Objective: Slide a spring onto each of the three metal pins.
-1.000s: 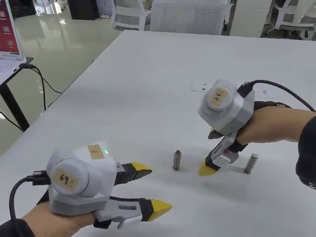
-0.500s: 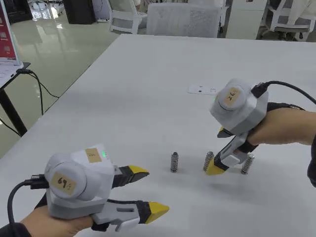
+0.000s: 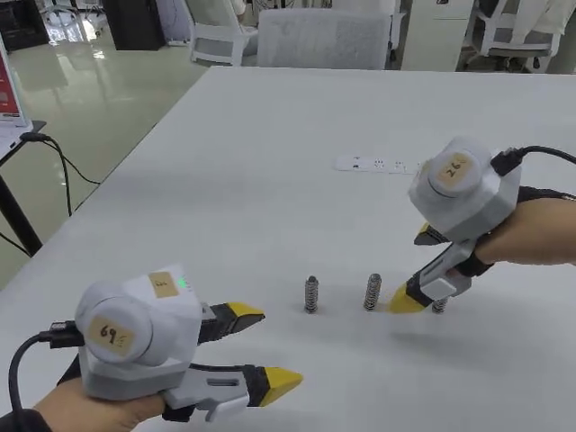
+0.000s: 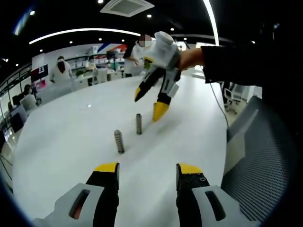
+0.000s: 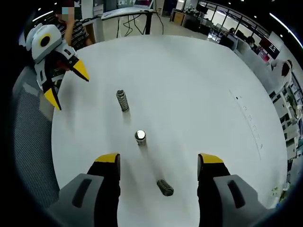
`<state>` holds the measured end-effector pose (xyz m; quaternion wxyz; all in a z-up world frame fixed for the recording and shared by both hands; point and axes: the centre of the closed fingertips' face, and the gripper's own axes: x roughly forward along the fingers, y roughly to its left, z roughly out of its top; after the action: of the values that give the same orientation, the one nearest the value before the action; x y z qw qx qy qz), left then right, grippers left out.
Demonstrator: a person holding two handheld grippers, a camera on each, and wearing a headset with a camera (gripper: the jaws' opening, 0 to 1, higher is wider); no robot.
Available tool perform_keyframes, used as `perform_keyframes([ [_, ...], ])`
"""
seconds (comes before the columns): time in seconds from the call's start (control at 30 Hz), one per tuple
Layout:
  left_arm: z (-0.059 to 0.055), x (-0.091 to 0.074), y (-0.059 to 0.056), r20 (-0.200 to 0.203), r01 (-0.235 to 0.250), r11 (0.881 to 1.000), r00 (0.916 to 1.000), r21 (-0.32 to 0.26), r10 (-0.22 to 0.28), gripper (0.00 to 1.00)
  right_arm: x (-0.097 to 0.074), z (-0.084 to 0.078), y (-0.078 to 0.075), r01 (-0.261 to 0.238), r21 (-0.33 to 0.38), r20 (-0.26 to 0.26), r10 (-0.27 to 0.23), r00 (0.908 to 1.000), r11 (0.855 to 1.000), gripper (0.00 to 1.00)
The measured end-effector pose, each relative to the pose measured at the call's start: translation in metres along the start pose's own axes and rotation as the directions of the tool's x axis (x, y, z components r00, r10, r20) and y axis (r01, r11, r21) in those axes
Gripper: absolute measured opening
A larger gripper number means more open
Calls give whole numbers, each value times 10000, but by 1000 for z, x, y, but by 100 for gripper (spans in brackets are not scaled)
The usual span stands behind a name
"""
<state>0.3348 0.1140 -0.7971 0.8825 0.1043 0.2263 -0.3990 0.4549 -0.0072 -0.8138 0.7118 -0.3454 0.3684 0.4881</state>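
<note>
Three springs (image 3: 373,292) are standing in a row on the white counter (image 3: 225,180). Right tool (image 3: 416,270) is hovering at the end spring (image 3: 439,305), jaws wide, empty. Left tool (image 3: 263,347) is sitting wide, empty, well apart.

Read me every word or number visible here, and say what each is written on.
"69", then a mark too faint to read: round tan sticker on the white left tongs.
"26": second round tan sticker, on the white right tongs.
Small square tan sticker on the left tongs: mark too blurred to read.
Red sign at the left edge: too cut off to read.
</note>
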Motion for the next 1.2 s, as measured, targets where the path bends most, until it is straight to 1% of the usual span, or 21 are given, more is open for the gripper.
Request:
perform_keyframes([
  [0.27, 0, 0, 0, -3, -43, 10000, 10000, -8, 43, 42, -12, -8, 2, 289, 368, 275, -299, 9992, 9989, 65],
  [0.57, 1, -1, 1, 33, -78, 10000, 10000, -40, 78, 42, -22, -22, 1, 569, 785, 479, -607, 9970, 9953, 65],
  [0.8, 1, -1, 1, 58, -83, 10000, 9999, -40, 83, 43, -26, -34, 7, 638, 1107, 595, -707, 9957, 9918, 66],
  [0.9, 1, -1, 1, 83, -84, 9999, 9999, -60, 84, 43, -28, -39, 6, 699, 1293, 677, -791, 9946, 9891, 66],
  [1.03, 2, -1, 1, 120, -96, 9999, 9999, -89, 97, 43, -32, -41, 7, 772, 1459, 835, -900, 9924, 9863, 66],
  [1.13, 2, -1, 1, 129, -98, 9999, 9999, -107, 99, 43, -35, -42, 11, 709, 1681, 1062, -895, 9903, 9832, 66],
  [1.2, 2, -1, 1, 125, -94, 9999, 9999, -102, 95, 43, -36, -44, 13, 748, 1692, 1086, -941, 9896, 9827, 66],
])
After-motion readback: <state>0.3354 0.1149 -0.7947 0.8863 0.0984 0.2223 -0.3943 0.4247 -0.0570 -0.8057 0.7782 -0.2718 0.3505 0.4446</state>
